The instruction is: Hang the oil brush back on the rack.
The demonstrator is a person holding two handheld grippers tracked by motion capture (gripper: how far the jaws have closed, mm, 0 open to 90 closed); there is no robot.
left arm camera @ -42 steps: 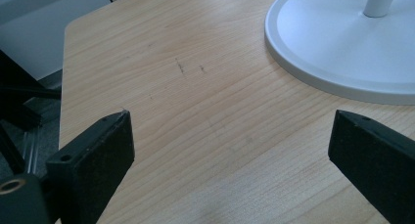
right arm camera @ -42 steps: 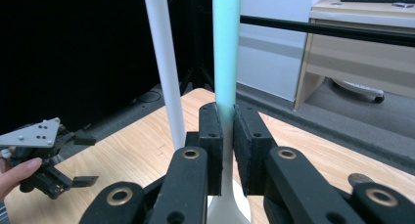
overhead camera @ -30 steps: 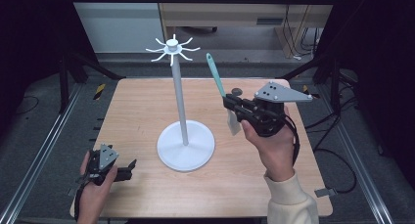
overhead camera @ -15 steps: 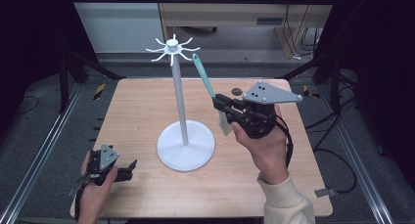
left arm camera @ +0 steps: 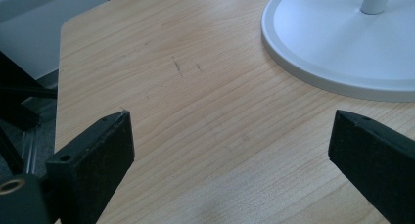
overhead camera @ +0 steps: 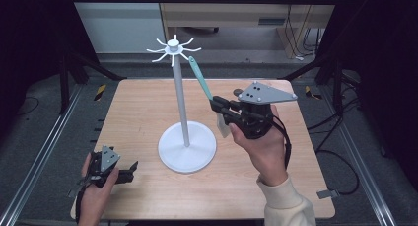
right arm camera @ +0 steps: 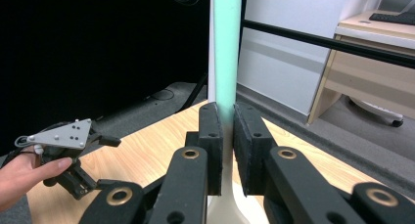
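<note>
Spatula (overhead camera: 199, 78) clamped upright between right claw (overhead camera: 220, 112) jaws (left claw (left arm camera: 230, 150) apart).

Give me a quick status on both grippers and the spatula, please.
Right gripper shut on teal-handled spatula, handle tip near the rack's hooks. Left gripper open, low over table. Rack pole close beside spatula.
</note>
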